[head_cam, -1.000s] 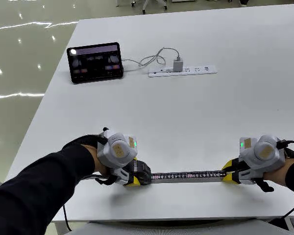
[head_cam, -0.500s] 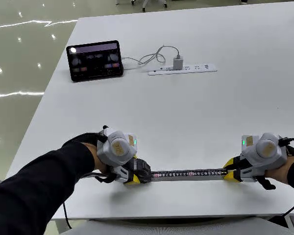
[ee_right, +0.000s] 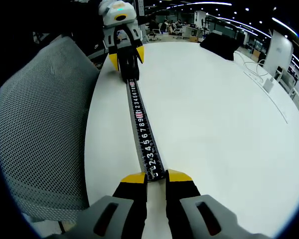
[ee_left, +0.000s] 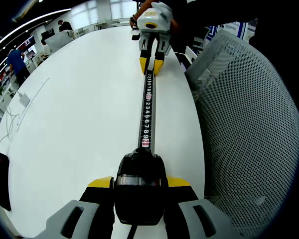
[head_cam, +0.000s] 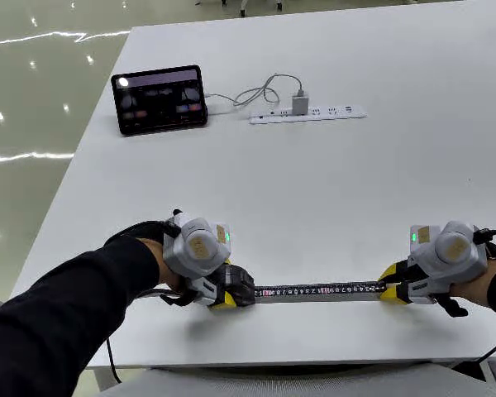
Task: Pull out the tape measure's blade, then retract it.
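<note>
**Near.** In the left gripper view, the left gripper point(ee_left: 139, 182) clamps the black case point(ee_left: 140, 199) of the tape measure between its yellow-tipped jaws, at the table's near edge. The blade point(ee_left: 147, 107) leaves the front of the case and lies flat along the white table point(ee_left: 79, 124), with its numerals legible. A grey mesh chair point(ee_left: 244, 124) stands just beside that edge. In the right gripper view, the right gripper point(ee_right: 156, 177) has its jaws drawn close together on the blade's free end. The numbering there starts at the low figures and a red mark lies farther along.

**Middle.** The head view supplies the overall layout. The two grippers are well apart, the case is at the left and the blade is stretched straight between them, parallel to the near edge. Black sleeves reach to both grippers.

**Far.** The head view also takes in the far part of the table. A dark tablet point(head_cam: 159, 100) stands at the left. To its right lies a white power strip point(head_cam: 310, 116) with a charger point(head_cam: 300, 106) plugged in, and a looped cable point(head_cam: 252, 98) joins the charger to the tablet.
</note>
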`<state>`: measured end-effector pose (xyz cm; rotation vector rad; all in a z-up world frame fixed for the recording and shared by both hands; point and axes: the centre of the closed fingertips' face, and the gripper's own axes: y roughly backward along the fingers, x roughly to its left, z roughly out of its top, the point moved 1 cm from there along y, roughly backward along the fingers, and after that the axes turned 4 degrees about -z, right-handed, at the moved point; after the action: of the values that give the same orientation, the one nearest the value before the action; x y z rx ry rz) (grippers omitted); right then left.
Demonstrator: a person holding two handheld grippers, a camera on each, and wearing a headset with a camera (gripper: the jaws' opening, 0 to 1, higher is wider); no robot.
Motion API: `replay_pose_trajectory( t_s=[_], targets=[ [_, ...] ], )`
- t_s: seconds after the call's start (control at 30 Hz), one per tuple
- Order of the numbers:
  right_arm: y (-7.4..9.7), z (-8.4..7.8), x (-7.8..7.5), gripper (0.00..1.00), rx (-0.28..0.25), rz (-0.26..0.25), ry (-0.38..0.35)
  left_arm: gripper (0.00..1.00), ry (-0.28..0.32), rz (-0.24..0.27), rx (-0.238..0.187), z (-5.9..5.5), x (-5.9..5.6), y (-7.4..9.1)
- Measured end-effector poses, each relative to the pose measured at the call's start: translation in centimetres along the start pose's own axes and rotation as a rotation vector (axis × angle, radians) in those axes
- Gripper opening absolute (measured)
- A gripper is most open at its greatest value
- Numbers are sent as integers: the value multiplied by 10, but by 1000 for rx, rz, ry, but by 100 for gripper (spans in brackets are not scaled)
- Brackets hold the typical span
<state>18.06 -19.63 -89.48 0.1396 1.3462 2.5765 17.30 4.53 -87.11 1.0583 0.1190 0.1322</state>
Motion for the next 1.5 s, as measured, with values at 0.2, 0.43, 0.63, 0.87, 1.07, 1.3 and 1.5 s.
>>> replay_pose_trajectory(
  t_s=[0.2,0.43,0.63,0.87,1.07,1.3,1.5],
  targets=[
    [1,-2,-1,8,4,-2,-14,34,1,2,-2,0,0,0],
    [3,-5,-2,8,5,-3,-17,34,2,2,-2,0,0,0],
    [4,-8,-3,8,4,-6,-20,34,1,4,-2,0,0,0],
    [6,-9,-3,8,9,-8,-21,34,0,1,0,0,0,-1],
    [9,-9,-1,8,9,-8,-25,34,2,2,-1,0,0,-1],
    [12,-9,0,8,10,-9,-28,34,2,4,-1,0,0,-1],
    [14,-9,1,8,10,-10,-31,34,2,4,0,0,1,-1]
  ],
)
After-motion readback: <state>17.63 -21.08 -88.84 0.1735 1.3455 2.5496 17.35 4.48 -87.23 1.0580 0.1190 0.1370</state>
